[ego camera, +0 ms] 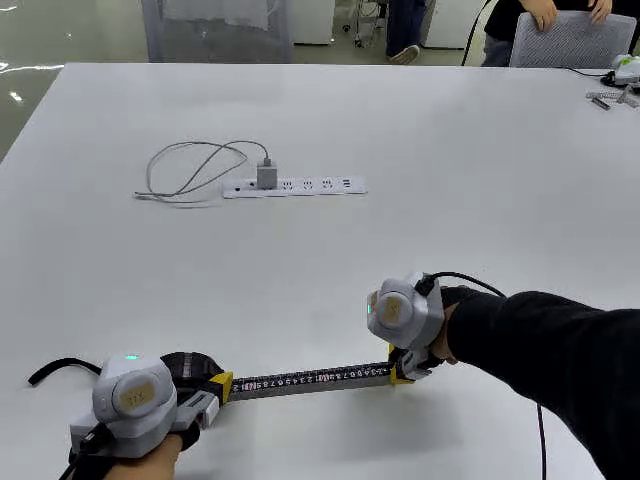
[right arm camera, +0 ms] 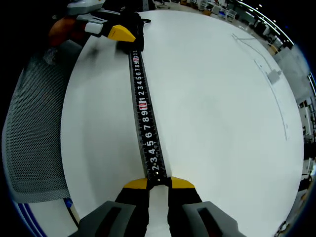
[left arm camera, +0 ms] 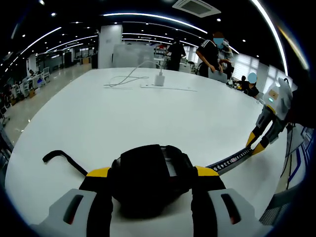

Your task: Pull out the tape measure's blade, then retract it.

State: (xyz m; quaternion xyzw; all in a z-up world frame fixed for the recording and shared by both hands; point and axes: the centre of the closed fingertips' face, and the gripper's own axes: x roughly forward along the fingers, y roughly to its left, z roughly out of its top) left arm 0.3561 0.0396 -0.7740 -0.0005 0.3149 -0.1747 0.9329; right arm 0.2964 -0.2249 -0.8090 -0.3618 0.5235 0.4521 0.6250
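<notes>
Where the white bench [ego camera: 450,180] comes nearest the person, the left claw [ego camera: 216,386] is clamped on the black case of the tape measure [left arm camera: 152,180]. One yellow-tipped jaw sits on each side of the case, at the lower left of the head view. A black wrist strap [ego camera: 52,369] trails from the case across the bench to the left. From the case the blade [ego camera: 310,379] runs out flat along the bench toward the right, its numbered face up. At its free end the right claw [right arm camera: 158,182] is closed on the tip of the blade, jaws pinched together over it, and a dark sleeve [ego camera: 560,350] reaches in behind it from the right. Farther out, well apart from both claws, a white power strip [ego camera: 295,186] lies on the bench. A charger [ego camera: 266,176] is plugged into it, and its cable [ego camera: 190,165] is looped off to the left. Beyond the far edge stands a grey mesh chair [ego camera: 570,40] with a person's hands resting on its back.
</notes>
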